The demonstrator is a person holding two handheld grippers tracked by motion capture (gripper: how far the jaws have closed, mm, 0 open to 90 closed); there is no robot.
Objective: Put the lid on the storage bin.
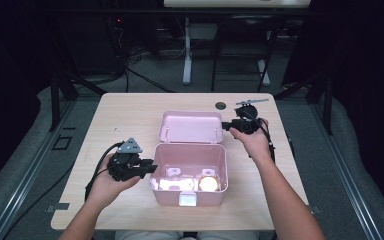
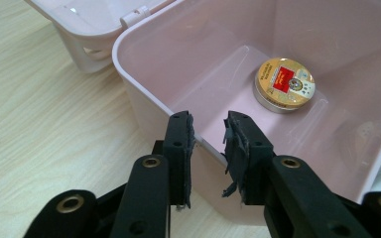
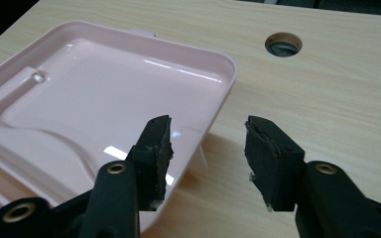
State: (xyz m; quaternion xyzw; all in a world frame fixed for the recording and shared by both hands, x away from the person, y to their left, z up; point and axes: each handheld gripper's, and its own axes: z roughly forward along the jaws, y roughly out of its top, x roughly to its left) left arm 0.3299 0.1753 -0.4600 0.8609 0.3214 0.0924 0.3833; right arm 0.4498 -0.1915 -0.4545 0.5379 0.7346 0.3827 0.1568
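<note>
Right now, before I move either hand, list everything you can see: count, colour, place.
Box: one, pink, open, table centre.
Lid: one, pink, folded back behind box.
Tin: one, gold with red label, lying in box.
White items: count unclear, in box.
Table: one, light wood, with round hole.
Left gripper: black, astride box's left wall, not pressing.
Right gripper: black, open, at lid's right edge.

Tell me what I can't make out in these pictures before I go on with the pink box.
- White things beside the round tin in the pink box: washed out by glare in the high view, cut off by the frame edge in the left gripper view.
- Tin's label: print too small to read.
- Left gripper: its jaws straddle the box wall; pad contact unclear.
- Lid: outer face turned away.
</note>
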